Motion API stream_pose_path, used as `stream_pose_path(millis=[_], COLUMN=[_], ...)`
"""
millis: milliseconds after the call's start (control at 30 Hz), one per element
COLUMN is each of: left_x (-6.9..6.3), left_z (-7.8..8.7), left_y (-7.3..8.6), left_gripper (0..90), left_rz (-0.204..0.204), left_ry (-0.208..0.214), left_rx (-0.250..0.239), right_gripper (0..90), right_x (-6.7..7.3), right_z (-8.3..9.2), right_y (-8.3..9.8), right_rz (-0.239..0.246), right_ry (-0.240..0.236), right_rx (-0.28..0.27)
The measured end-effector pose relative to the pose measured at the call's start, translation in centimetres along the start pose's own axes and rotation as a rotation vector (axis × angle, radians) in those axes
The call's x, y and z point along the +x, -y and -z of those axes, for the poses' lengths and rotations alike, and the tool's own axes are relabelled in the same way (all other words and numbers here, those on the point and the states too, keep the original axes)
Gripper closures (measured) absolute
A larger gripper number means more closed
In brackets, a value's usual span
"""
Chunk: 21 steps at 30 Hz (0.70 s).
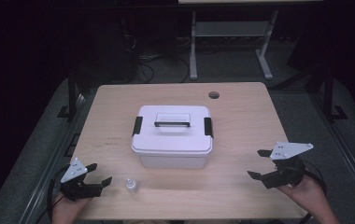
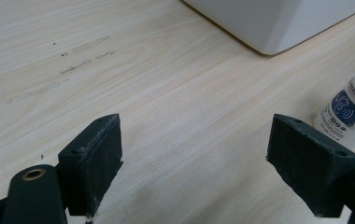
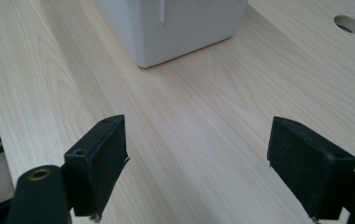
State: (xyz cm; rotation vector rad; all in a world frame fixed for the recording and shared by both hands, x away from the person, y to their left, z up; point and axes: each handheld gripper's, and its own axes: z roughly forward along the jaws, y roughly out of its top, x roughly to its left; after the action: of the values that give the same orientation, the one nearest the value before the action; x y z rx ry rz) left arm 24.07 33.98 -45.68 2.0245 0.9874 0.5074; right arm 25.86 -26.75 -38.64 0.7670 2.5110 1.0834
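Progress: nothing started, by look of it. White lidded box (image 1: 172, 136) at table (image 1: 241, 116) centre, lid on, both black side latches down, handle flat. Small white bottle (image 1: 131, 185) upright just in front of box, near left gripper (image 1: 93, 179). Left gripper jaws wide, empty. Right gripper (image 1: 260, 164) jaws wide, empty, well apart from box. Likely left: unlatch, open, put bottle in.

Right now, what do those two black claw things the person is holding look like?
The left gripper and right gripper are black, each with two blocky, flat-faced jaws. Each carries a grey three-cornered plate on top, dotted with small holes. A brass-coloured ring sits in a rounded black part beside one jaw. A black cable loops away from each gripper. No sleeves show at the wrists.
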Motion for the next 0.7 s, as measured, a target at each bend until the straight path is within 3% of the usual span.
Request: stream_pose_path(millis=[700], left_x=[0.1], left_z=[0.1], left_y=[0.1], left_gripper=[17.7], left_rz=[0.003], left_ry=[0.002], left_rx=[0.0], right_gripper=[19.3], right_x=[-1.3], right_z=[0.6], right_y=[-3.6], right_rz=[0.067], right_ry=[-0.041], right_rx=[0.091])
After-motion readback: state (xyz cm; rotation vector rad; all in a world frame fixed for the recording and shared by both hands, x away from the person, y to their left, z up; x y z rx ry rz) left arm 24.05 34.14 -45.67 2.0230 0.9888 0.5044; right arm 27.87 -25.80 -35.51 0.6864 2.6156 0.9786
